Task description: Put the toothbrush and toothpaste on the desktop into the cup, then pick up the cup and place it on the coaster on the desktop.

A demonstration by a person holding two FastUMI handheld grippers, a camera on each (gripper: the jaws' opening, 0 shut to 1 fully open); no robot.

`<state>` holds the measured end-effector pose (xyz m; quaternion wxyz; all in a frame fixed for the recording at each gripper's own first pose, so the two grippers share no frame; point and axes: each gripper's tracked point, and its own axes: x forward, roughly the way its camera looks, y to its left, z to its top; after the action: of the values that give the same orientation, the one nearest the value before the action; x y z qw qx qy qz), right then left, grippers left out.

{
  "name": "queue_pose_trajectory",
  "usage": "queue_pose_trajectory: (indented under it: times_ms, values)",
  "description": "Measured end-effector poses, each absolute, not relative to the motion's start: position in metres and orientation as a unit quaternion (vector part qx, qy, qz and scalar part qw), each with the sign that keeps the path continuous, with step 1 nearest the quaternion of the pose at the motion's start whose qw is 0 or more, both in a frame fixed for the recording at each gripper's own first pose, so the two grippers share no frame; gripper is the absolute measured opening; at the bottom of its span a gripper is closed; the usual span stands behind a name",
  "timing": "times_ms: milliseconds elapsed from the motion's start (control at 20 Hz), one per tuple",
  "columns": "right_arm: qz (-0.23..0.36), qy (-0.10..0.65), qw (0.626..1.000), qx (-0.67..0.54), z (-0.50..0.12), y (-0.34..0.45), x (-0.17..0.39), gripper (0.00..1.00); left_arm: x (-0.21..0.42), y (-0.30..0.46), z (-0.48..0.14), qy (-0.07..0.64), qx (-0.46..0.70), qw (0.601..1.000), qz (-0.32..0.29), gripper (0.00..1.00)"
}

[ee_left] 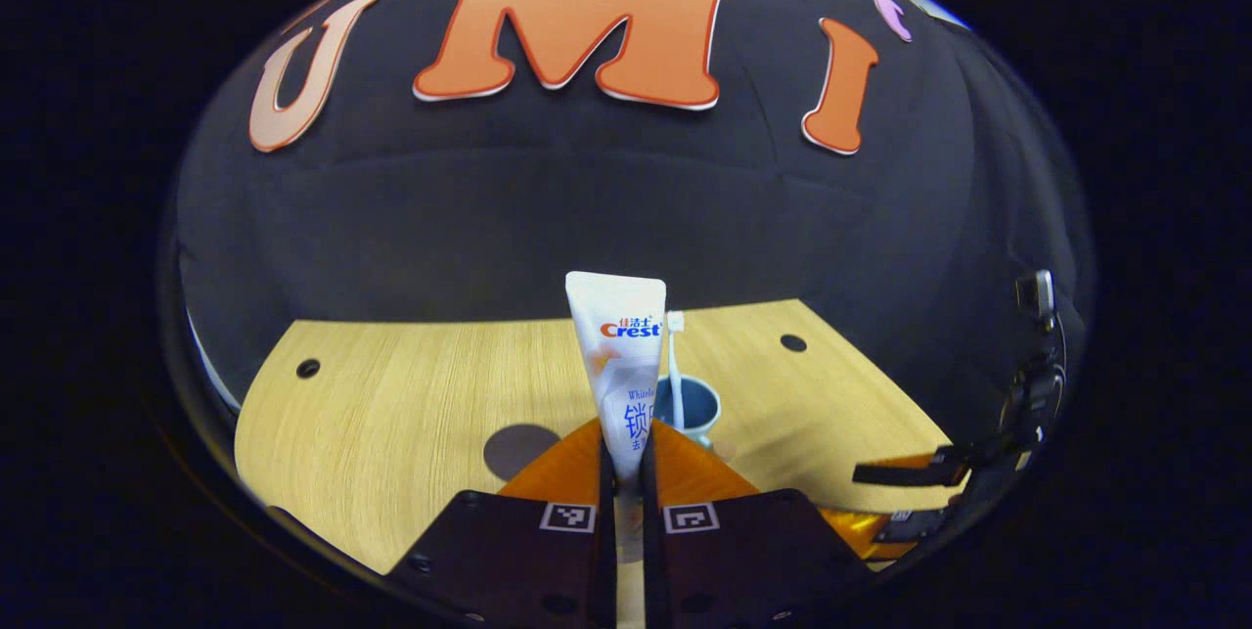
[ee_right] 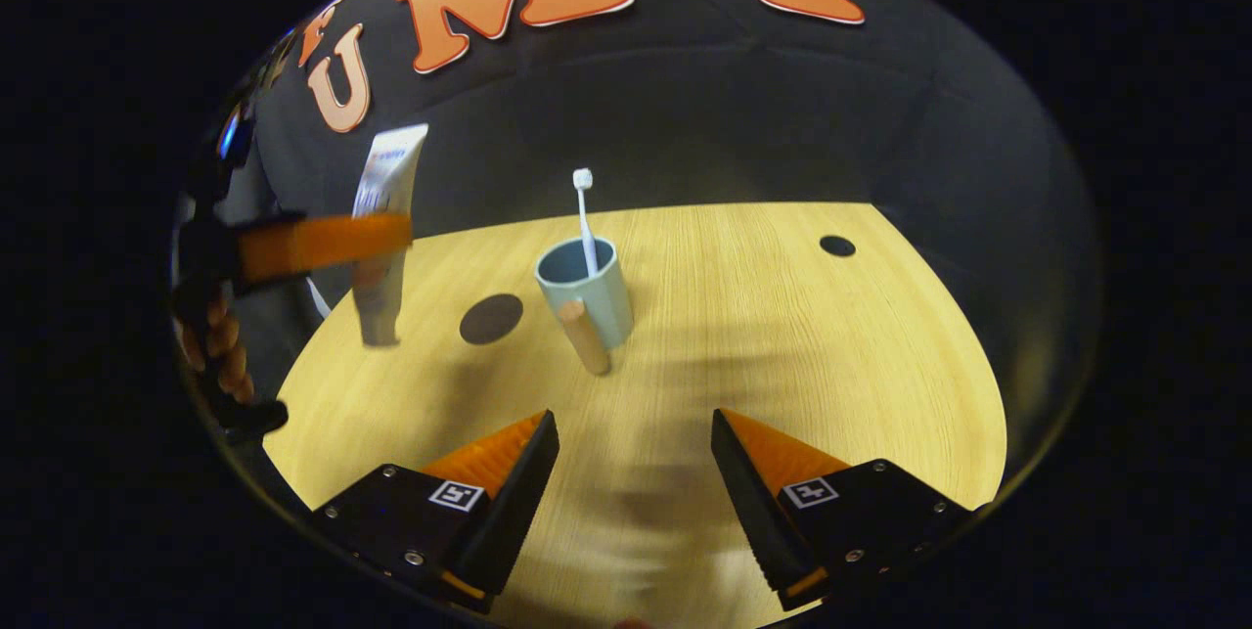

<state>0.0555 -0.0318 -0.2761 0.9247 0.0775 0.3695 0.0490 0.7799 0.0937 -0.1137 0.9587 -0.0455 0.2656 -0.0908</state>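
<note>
While our left gripper pinches the toothpaste upright between both fingers, lifted clear of the wooden desktop, our right gripper hovers low with its fingers spread wide and nothing between them. Beyond the tube we see the blue-grey cup standing on the desktop, the toothbrush already in it, head up. The dark round coaster lies just beside the cup, bare.

One toothpaste, one toothbrush, one cup, one coaster
</note>
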Motion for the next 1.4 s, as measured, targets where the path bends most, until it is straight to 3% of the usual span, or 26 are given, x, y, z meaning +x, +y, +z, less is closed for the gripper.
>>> queue_pose_trajectory:
  times_ms: [250,550,1000,1350,1400]
  values:
    - [0.030,0.394,0.915,0.086,-0.297,-0.051,0.027,0.95,0.824,0.071,-0.100,0.188,-0.066,0.975,-0.096,0.11]
    - [0.003,0.371,0.925,0.085,-0.299,-0.068,0.026,0.95,0.857,0.054,-0.108,0.115,-0.125,0.979,-0.111,0.11]
    - [-0.011,0.346,0.935,0.079,-0.301,-0.091,0.038,0.95,0.889,0.022,-0.173,0.090,-0.092,0.985,-0.119,0.11]
    - [-0.016,0.346,0.934,0.084,-0.303,-0.102,0.040,0.95,0.874,0.019,-0.212,0.118,-0.055,0.986,-0.100,0.11]
    - [-0.017,0.346,0.934,0.083,-0.303,-0.104,0.043,0.95,0.872,0.018,-0.215,0.125,-0.049,0.986,-0.098,0.15]
